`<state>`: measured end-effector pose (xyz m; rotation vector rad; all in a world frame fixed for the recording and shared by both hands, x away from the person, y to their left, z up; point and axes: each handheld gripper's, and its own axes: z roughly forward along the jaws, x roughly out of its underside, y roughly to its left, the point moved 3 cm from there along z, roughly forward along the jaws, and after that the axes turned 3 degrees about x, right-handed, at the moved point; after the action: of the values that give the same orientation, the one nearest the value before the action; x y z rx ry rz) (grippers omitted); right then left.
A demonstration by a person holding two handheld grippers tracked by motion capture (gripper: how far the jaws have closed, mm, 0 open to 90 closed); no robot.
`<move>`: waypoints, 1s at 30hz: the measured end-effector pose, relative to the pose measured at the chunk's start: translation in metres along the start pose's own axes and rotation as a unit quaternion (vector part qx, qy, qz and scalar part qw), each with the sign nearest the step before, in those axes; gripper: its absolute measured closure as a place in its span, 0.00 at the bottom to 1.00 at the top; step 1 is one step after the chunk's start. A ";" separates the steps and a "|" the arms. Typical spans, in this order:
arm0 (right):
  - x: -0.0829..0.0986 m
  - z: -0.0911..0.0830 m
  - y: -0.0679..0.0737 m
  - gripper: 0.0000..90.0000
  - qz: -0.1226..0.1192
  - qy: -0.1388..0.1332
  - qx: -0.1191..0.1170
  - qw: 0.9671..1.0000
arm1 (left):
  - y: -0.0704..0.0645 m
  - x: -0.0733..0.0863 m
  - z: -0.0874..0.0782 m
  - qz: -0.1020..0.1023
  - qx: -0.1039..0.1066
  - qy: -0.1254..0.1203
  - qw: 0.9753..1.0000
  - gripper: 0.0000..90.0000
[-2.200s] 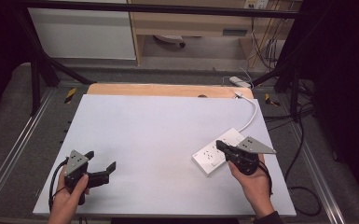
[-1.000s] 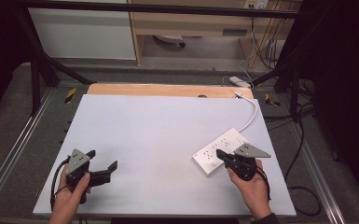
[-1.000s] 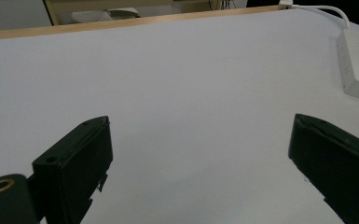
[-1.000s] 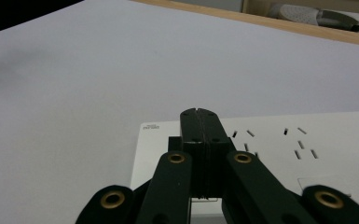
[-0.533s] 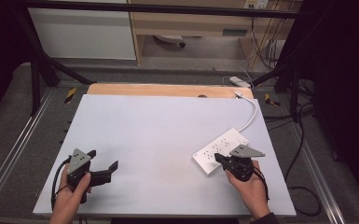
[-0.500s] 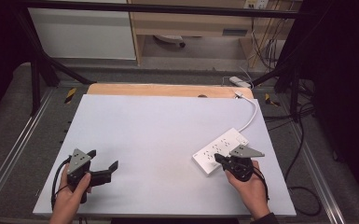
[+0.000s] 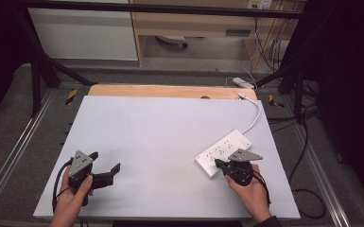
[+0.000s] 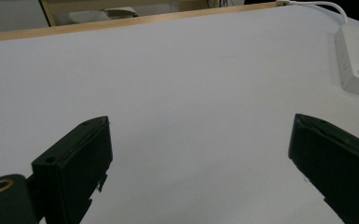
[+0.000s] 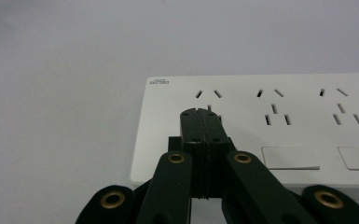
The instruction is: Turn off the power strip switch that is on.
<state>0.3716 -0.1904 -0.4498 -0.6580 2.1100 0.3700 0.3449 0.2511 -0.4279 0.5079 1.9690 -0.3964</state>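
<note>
In the high view, the white power strip (image 7: pixel 224 152) lies slantwise in the lower right of the frame on the pale table (image 7: pixel 160 132), its white cord (image 7: pixel 254 116) curving up toward the wooden edge at the back. The right gripper (image 7: pixel 223 165) sits at the strip's near end, while the left gripper (image 7: pixel 105 166) rests in the lower left, well apart from it. In the left gripper view, the 2 black jaws stand wide apart over bare table with nothing between them, and the strip shows as a white block at the upper right edge. In the right gripper view, the jaws are pressed flat together, holding nothing, their joined tip over the first socket group near the strip's corner; whether the tip touches the plastic or hangs just above it is hard to say from this angle. The strip looks like a rigid, fairly light plastic box with a smooth, somewhat slippery top, so it would likely slide rather than tip under a push. A firm hold would best span its narrow width across the 2 long side walls, near the middle, and the trailing cord will probably drag and swing the far end.
</note>
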 end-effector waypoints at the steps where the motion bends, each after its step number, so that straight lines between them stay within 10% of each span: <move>1: 0.000 0.000 0.000 1.00 -0.001 0.001 0.001 1.000 | 0.000 0.000 0.000 0.000 0.001 0.000 1.000 0.07; 30: 0.004 0.007 0.001 1.00 0.000 0.009 0.002 1.000 | -0.001 0.000 0.001 -0.004 0.002 0.000 1.000 0.07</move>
<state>0.3733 -0.1877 -0.4570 -0.6614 2.1274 0.3608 0.3452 0.2497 -0.4279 0.5031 1.9712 -0.4040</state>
